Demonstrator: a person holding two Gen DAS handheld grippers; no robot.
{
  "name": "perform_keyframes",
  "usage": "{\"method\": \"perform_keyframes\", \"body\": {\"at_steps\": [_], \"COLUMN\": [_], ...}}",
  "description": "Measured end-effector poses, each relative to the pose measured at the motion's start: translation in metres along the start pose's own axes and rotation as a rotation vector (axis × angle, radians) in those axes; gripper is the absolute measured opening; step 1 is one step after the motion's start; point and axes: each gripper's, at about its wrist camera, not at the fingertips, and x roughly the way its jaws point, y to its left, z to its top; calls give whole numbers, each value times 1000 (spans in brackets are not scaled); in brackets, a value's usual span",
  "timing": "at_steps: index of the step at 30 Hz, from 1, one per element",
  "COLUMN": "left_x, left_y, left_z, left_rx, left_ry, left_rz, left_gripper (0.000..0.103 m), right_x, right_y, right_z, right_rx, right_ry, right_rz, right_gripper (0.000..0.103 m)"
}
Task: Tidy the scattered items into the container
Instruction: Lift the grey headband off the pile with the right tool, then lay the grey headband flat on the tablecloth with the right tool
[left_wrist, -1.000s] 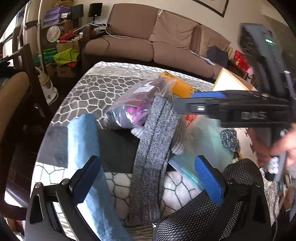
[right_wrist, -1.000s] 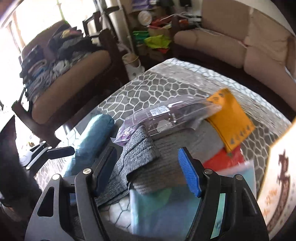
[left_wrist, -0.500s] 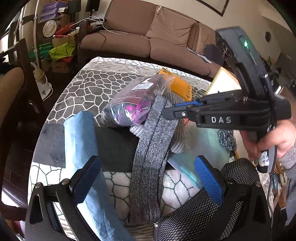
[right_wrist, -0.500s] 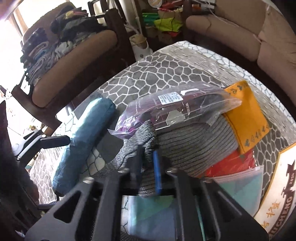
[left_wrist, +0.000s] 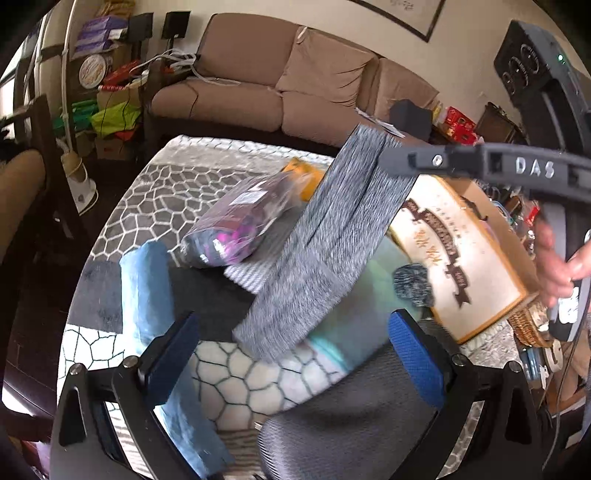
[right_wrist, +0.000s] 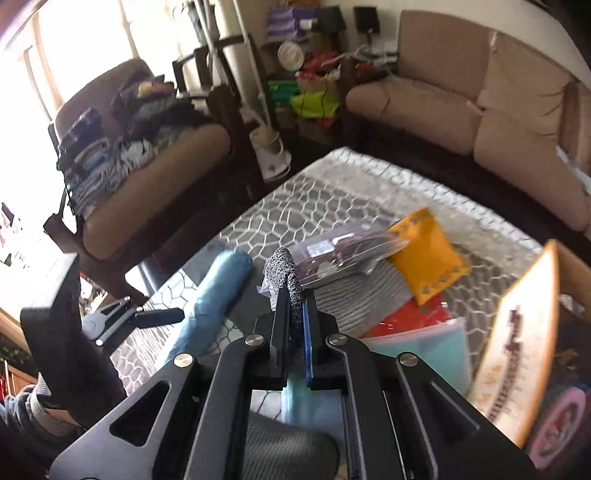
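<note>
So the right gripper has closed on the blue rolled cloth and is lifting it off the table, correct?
Not the blue rolled cloth, which lies on the table. The right gripper is shut on the grey knit cloth, which the left wrist view shows hanging from it above the table.

A lived-in home living room: beyond the fingers stands a tan fabric sofa (left_wrist: 280, 88), with a clothes-piled brown armchair (right_wrist: 147, 173) to their left.

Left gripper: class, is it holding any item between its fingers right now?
No, the left gripper stands wide open with nothing between its pads; the grey knit cloth hangs from the right gripper.
</note>
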Motion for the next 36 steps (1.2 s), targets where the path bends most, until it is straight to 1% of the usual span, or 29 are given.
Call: {"method": "perform_keyframes", "body": {"at_steps": [3, 7, 10, 12, 15, 17, 19, 23, 25, 28, 30, 33, 36], "left_x": [-21, -48, -67, -77, -84, -85, -84, -81, -78, -72, -68, -58, -49], "left_y": [-21, -48, -70, -85, -106, -119, -131, -158, -168, -178, -180, -174, -161], "left_z": [5, 11, 11, 7, -1, -9, -18, -36, -44, -59, -69, -86, -103], "left_rx": [34, 74, 103, 130, 157, 172, 187, 224, 237, 244, 240, 230, 211], "left_ry": [-16, -37, -54, -61, -64, -53, -41, -14, -1, 23, 41, 85, 123], "left_rz": [-3, 27, 36, 40, 52, 45, 34, 19, 11, -4, -8, 3, 30], "left_gripper": [102, 102, 102, 102, 102, 102, 102, 102, 102, 102, 102, 102, 102], "right_x": [-39, -87, -125, -148, -183, -204, -226, -257, -269, -271, -260, -221, -170], "right_y": [3, 9, 13, 14, 10, 4, -3, -19, -25, -29, -28, -23, -17], "right_z": [-2, -10, -23, -36, -61, -82, -106, -149, -171, -201, -220, -244, -268], "right_rx": [6, 26, 26, 39, 67, 94, 119, 172, 189, 204, 216, 245, 270], "right_ry": [-45, -92, -123, -128, -137, -142, -143, -149, -141, -115, -92, -41, 15], "right_rz": [-13, -19, -35, -48, -68, -78, -107, -147, -186, -215, -215, -173, -121], "right_gripper": [6, 6, 6, 6, 6, 6, 6, 6, 6, 6, 6, 6, 6]}}
